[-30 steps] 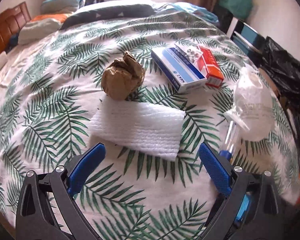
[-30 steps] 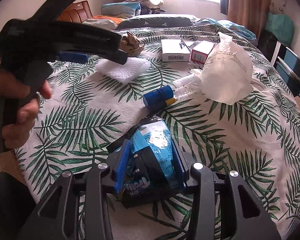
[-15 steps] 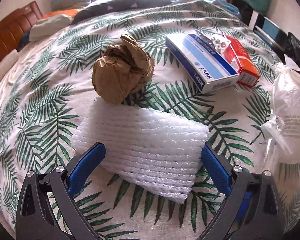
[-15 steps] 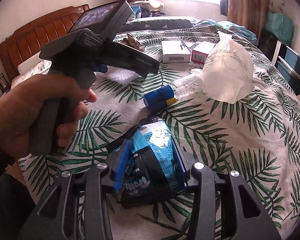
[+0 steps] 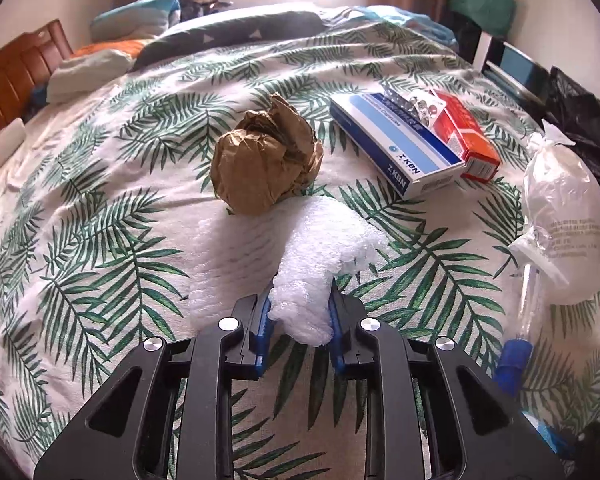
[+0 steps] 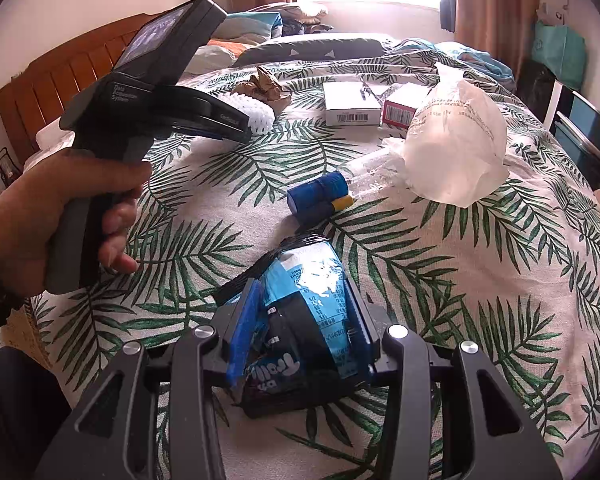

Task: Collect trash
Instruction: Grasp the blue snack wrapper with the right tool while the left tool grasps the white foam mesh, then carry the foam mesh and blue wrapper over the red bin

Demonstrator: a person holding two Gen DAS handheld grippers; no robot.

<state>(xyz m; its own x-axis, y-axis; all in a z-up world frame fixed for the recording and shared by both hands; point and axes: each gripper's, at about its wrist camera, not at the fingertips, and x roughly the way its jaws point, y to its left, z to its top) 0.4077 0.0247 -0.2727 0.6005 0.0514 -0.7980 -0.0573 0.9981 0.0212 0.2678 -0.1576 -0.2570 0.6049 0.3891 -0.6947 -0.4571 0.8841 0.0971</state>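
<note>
Foam sheet, long axis running away, bunches as the left tool closes on it.

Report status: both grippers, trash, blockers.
Left gripper closing, foam sheet bunched between pads. Right gripper shut on snack bag. Paper ball touching foam's far edge.

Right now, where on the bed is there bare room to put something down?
Free: the bedspread left of the brown paper ball, and the stretch right of the snack packet, below the white plastic bag. Crowded: the boxes, foam sheet and bottle lie close together.
</note>
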